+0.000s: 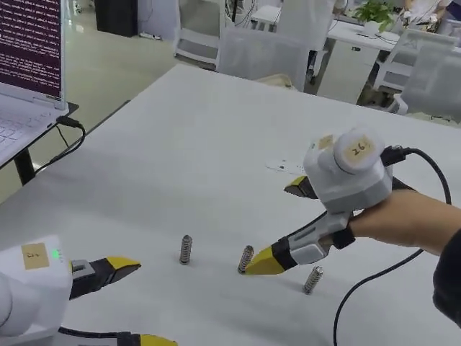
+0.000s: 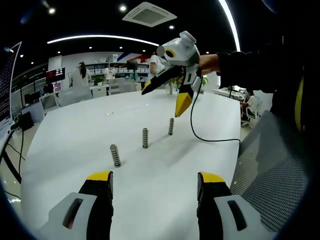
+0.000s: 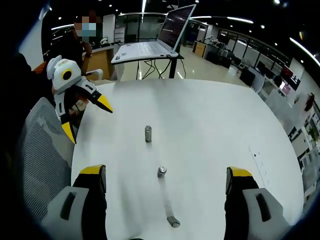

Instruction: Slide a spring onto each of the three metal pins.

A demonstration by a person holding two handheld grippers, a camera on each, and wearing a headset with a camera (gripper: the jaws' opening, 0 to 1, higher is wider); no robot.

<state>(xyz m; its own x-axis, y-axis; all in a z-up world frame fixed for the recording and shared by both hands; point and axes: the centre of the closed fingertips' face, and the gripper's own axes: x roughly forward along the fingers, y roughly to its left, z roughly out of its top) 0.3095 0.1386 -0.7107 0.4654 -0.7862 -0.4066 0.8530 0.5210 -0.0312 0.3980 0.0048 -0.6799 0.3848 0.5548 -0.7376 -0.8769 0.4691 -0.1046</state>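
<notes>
One wide white bench (image 1: 216,130) carries all of it. An open laptop (image 1: 25,65) sits off its left edge, lines of text on a dark screen.

Next down in size is the right tool (image 1: 272,227), gripped by a hand (image 1: 403,216) coming in from the right, with a black cable (image 1: 360,295) trailing off behind it. Its jaws are spread wide with nothing between them. In the head view the lower yellow tip lines up just beside the middle spring (image 1: 245,259). The left gripper view, though, has that tip up off the bench, pointing down over the far end of the row. Touching or not, I can't say.

The left tool (image 2: 156,182) sits low at the near-left corner of the head view. Its jaws are also parted and empty, well apart from the row.

Smallest of the lot are three coils in a line across the bench in front of the person: the left spring (image 1: 186,249), the middle one, and the right spring (image 1: 312,280). Each stands on end with its long axis running up from the bench, leaning only slightly in the head view. From the right gripper view we look down the line almost end-on, with the round tops facing the camera. Whether a pin runs up inside each coil is too small to make out.
</notes>
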